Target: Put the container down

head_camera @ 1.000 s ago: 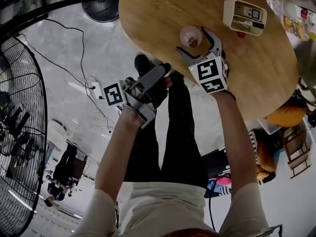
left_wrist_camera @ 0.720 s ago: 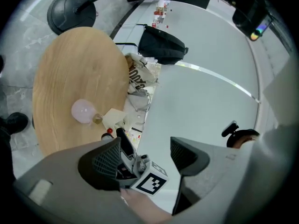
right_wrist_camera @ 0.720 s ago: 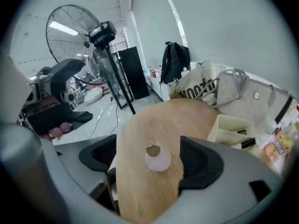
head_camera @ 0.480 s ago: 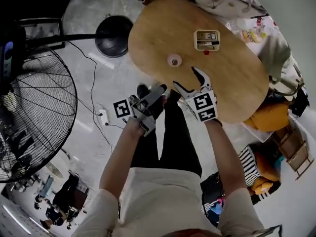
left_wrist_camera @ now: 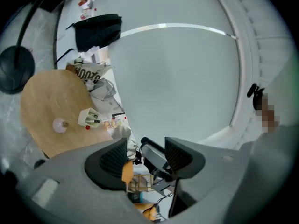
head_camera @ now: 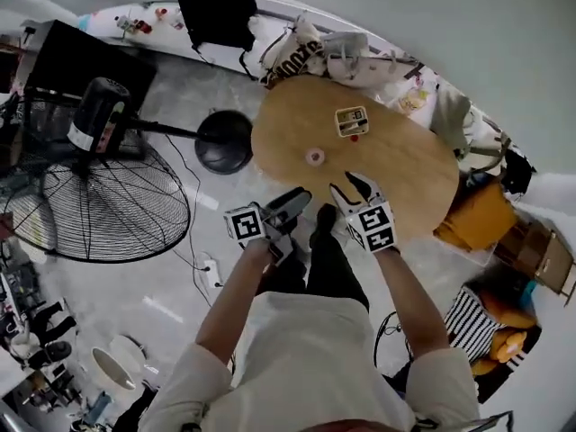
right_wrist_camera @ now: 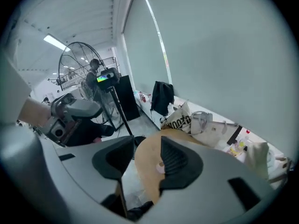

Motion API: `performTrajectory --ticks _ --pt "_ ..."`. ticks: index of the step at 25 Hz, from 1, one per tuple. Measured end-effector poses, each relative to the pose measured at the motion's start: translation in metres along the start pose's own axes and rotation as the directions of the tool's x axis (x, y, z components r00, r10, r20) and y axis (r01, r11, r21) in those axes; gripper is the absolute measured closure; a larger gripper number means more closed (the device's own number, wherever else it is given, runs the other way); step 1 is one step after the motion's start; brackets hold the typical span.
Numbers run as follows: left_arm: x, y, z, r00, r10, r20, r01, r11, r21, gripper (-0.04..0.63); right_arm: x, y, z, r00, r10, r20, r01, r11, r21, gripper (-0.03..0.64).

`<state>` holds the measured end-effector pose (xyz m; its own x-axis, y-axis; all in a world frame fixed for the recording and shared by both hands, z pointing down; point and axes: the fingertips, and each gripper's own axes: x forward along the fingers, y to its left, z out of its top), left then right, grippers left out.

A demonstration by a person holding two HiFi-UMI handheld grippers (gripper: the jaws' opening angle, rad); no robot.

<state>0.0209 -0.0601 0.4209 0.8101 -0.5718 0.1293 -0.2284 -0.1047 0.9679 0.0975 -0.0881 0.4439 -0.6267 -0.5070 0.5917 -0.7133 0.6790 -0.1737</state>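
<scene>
Head view: my left tongs (head_camera: 295, 201) and right tongs (head_camera: 351, 187) are empty, jaws part-open and just narrowing on nothing, since the container (head_camera: 314, 157) already stands on the table (head_camera: 405, 169) beyond their tips.

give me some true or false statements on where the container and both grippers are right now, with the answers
1. The small pink container stands on the wooden table. True.
2. The right gripper holds the container. False: its jaws are apart with nothing between them, though they have just been closing. The container stands on the table, away from the gripper.
3. The left gripper has nothing between its jaws. True: they have just been closing, but on nothing.
4. The white box lies on the floor. False: it sits on the table, beyond the container.
5. In the head view the big fan stands right of the table. False: it stands to the left.
</scene>
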Motion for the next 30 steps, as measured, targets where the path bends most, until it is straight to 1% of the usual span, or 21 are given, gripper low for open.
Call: performTrajectory --ticks 1,3,5,6,9,11,13,14,17,18,21,22,24,26,27,28,30 --pt "-0.005 -0.009 -0.003 0.999 0.009 -0.032 -0.007 0.998 0.067 0.352 -0.011 0.009 0.006 1.000 -0.017 0.010 0.017 1.000 -0.008 0.443" --pt "-0.018 -0.027 -0.010 0.996 0.033 -0.077 -0.018 0.982 0.186 0.391 -0.034 0.030 0.016 0.998 -0.049 0.026 0.049 0.998 -0.024 0.460" --pt "-0.036 -0.044 -0.017 0.993 0.058 -0.101 -0.026 0.956 0.291 0.447 -0.055 0.053 0.024 0.995 -0.084 0.045 0.085 0.996 -0.028 0.481" --pt "-0.046 -0.053 -0.021 0.991 0.072 -0.111 -0.029 0.937 0.348 0.465 -0.066 0.065 0.029 0.993 -0.101 0.058 0.102 0.994 -0.028 0.493" --pt "-0.075 -0.078 -0.035 0.985 0.121 -0.127 -0.041 0.864 0.502 0.487 -0.098 0.101 0.040 0.985 -0.144 0.090 0.148 0.988 -0.036 0.525" --pt "-0.093 -0.093 -0.043 0.982 0.146 -0.120 -0.048 0.807 0.589 0.501 -0.118 0.125 0.044 0.980 -0.170 0.103 0.176 0.984 -0.043 0.537" --pt "-0.110 -0.108 -0.052 0.981 0.163 -0.109 -0.052 0.751 0.658 0.509 -0.140 0.145 0.049 0.973 -0.199 0.118 0.206 0.978 -0.045 0.552" --pt "-0.117 -0.115 -0.058 0.980 0.168 -0.105 -0.053 0.733 0.679 0.512 -0.151 0.154 0.051 0.969 -0.211 0.127 0.219 0.975 -0.047 0.561" --pt "-0.136 -0.139 -0.073 0.980 0.173 -0.094 -0.056 0.703 0.709 0.518 -0.180 0.181 0.054 0.963 -0.225 0.150 0.237 0.969 -0.068 0.575" --pt "-0.141 -0.148 -0.078 0.980 0.176 -0.087 -0.058 0.683 0.728 0.521 -0.188 0.189 0.054 0.961 -0.224 0.160 0.239 0.968 -0.079 0.580" --pt "-0.153 -0.172 -0.091 0.980 0.191 -0.059 -0.068 0.597 0.799 0.527 -0.211 0.206 0.056 0.954 -0.226 0.199 0.249 0.964 -0.097 0.599" --pt "-0.156 -0.180 -0.095 0.981 0.189 -0.047 -0.072 0.576 0.814 0.532 -0.218 0.209 0.056 0.950 -0.226 0.214 0.251 0.963 -0.096 0.604" --pt "-0.162 -0.194 -0.099 0.984 0.180 -0.018 -0.084 0.544 0.835 0.546 -0.231 0.214 0.059 0.945 -0.216 0.245 0.245 0.965 -0.093 0.612" --pt "-0.167 -0.205 -0.099 0.985 0.172 0.022 -0.109 0.516 0.850 0.555 -0.243 0.217 0.063 0.943 -0.194 0.272 0.229 0.968 -0.100 0.612" --pt "-0.170 -0.210 -0.098 0.984 0.170 0.044 -0.125 0.505 0.854 0.558 -0.248 0.218 0.064 0.941 -0.182 0.284 0.219 0.970 -0.106 0.613" --pt "-0.174 -0.213 -0.098 0.983 0.170 0.064 -0.142 0.498 0.855 0.559 -0.254 0.219 0.065 0.940 -0.170 0.295 0.210 0.971 -0.111 0.613" --pt "-0.181 -0.219 -0.099 0.979 0.174 0.103 -0.177 0.495 0.850 0.565 -0.267 0.218 0.067 0.936 -0.158 0.315 0.203 0.973 -0.114 0.613"
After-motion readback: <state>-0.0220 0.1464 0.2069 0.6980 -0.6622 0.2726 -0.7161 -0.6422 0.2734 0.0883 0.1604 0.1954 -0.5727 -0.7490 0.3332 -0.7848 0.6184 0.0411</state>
